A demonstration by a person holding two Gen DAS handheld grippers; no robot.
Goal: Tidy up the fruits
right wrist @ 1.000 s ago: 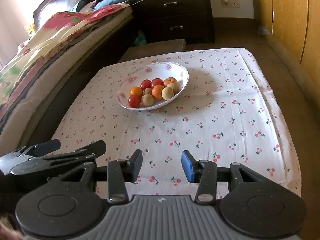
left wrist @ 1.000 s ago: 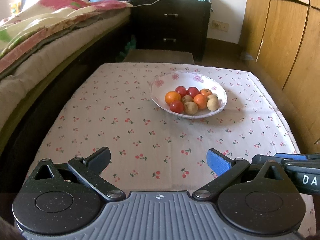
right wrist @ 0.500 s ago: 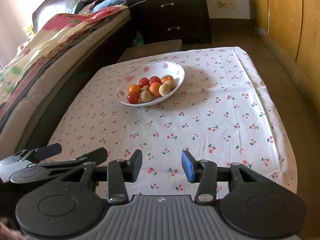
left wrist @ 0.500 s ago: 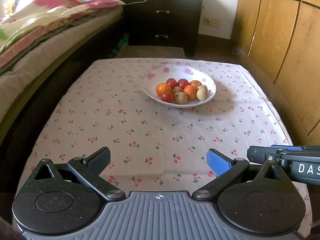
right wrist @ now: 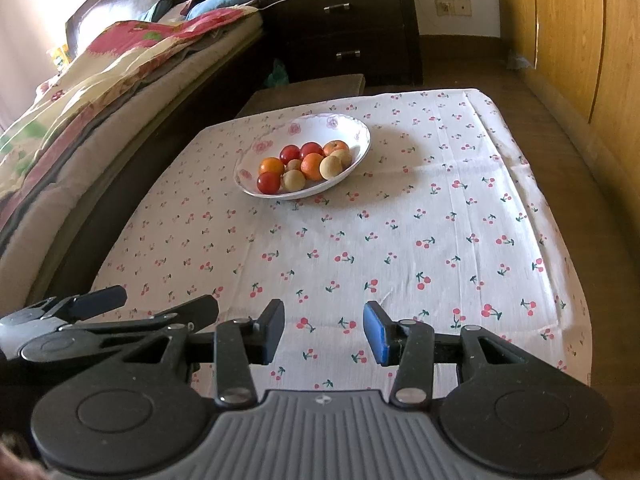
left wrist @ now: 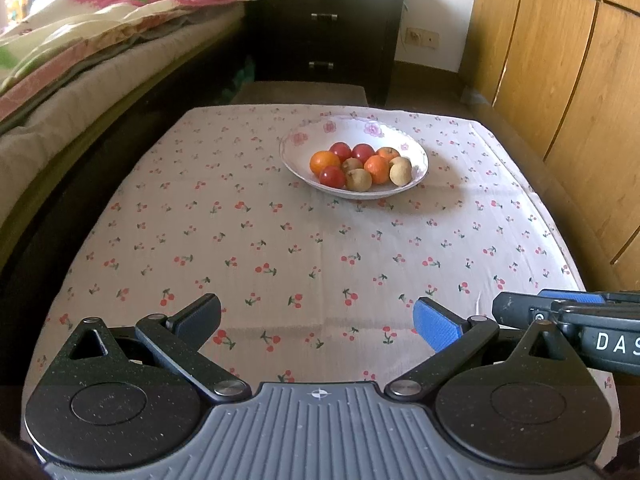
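Both grippers, left (left wrist: 316, 320) and right (right wrist: 324, 330), are being held apart, empty, while small, round, roll-prone fruits (left wrist: 362, 164) are sitting at 12 o'clock, likely best pinched gently across their middles.

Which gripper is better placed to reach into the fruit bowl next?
Probably the left, by a small margin. Both the left gripper and right gripper are open, empty and far back. The bowl lies nearly straight ahead of the left, but off to the right gripper's left.

Left tongs (left wrist: 318, 318) gaping wide; right tongs (right wrist: 324, 332) parted, side by side.
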